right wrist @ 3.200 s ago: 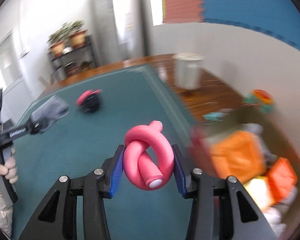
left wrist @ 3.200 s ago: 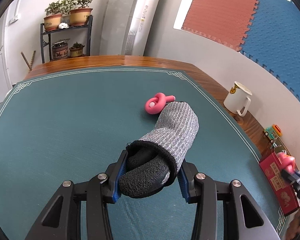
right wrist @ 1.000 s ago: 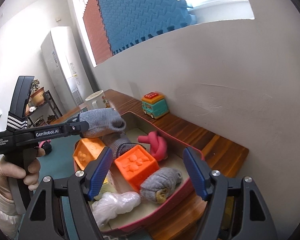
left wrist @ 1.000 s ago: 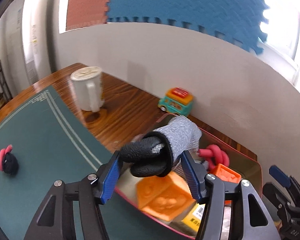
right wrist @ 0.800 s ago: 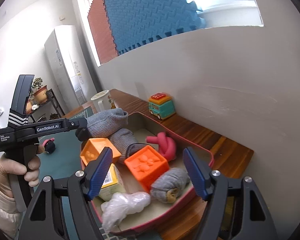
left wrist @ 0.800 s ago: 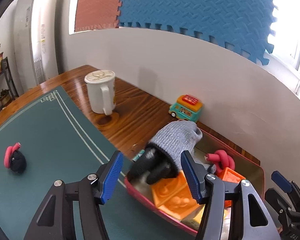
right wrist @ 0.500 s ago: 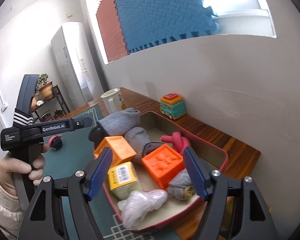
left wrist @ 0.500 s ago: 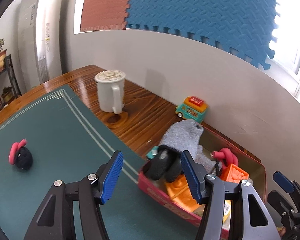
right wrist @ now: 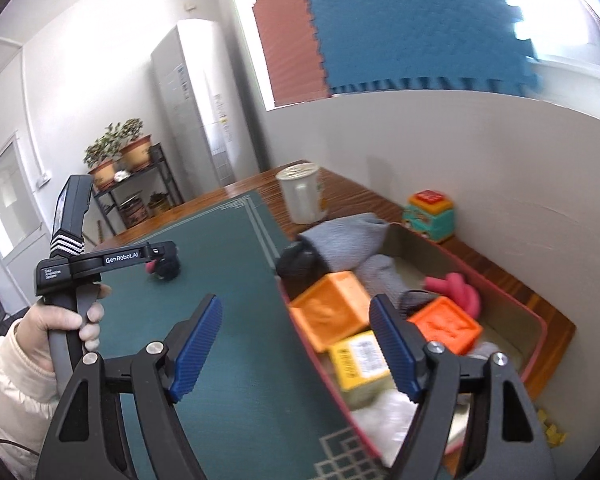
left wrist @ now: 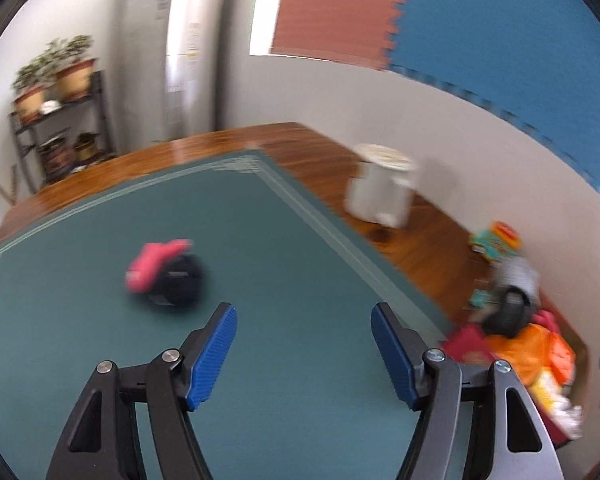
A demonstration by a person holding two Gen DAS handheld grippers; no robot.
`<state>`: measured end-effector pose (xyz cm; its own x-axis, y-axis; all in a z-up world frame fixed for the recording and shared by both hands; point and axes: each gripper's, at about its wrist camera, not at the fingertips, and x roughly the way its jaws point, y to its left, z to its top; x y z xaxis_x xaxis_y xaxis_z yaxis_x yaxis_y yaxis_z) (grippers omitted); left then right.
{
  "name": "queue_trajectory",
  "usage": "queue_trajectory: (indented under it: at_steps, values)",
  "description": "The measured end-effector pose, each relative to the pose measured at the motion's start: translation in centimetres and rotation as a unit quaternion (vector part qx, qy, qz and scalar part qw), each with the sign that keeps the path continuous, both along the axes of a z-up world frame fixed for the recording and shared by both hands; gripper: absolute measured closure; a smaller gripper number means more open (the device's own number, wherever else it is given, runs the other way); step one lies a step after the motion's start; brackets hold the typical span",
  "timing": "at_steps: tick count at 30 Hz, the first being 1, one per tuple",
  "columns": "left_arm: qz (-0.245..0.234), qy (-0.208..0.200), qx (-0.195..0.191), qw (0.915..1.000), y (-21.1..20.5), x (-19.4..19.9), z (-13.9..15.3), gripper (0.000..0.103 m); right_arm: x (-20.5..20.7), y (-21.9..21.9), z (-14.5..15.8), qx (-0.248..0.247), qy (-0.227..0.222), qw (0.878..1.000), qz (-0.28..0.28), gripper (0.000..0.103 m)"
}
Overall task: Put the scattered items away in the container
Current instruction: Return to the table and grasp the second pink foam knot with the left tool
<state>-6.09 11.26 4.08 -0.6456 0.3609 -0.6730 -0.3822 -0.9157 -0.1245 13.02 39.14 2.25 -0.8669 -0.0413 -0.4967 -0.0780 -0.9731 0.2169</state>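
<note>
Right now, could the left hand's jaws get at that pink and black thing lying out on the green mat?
Probably yes: the left gripper is open, faces the pink and black item, and only bare green mat lies between them.

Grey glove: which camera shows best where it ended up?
The right wrist view. There the grey glove lies sharp at the far end of the red container, its dark fingers draped over the rim. The left wrist view shows the glove only small and motion-blurred at the right edge.
</note>
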Motion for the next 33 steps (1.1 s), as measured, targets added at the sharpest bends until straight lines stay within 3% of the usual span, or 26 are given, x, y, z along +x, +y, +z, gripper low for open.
queue_trajectory:
  at_steps: [7,11,19,31,33]
  values:
    - [0.103,-0.018,-0.004,0.9945,-9.2,-6.0,-1.7,0.032,-2.7,-3.9,-0.8,0.010,-0.019,0.999,0.036,0.023]
    - [0.124,-0.031,-0.006,0.9918,-11.6,-9.0,-3.3,0.032,-4.2,-5.7,-1.4,0.019,-0.031,0.998,0.052,0.023]
    - [0.095,-0.075,0.042,0.9917,-11.3,-14.0,-6.0,0.032,-6.1,-6.3,-2.9,0.022,-0.058,0.997,0.052,0.023]
    - [0.077,-0.106,0.054,0.9899,-10.4,-16.0,-8.7,0.033,-8.1,-6.7,-4.9,0.015,-0.086,0.995,0.056,0.023]
    - [0.078,-0.110,0.061,0.9889,-10.6,-16.0,-9.0,0.053,-8.0,-6.8,-4.9,0.016,-0.087,0.994,0.058,0.023]
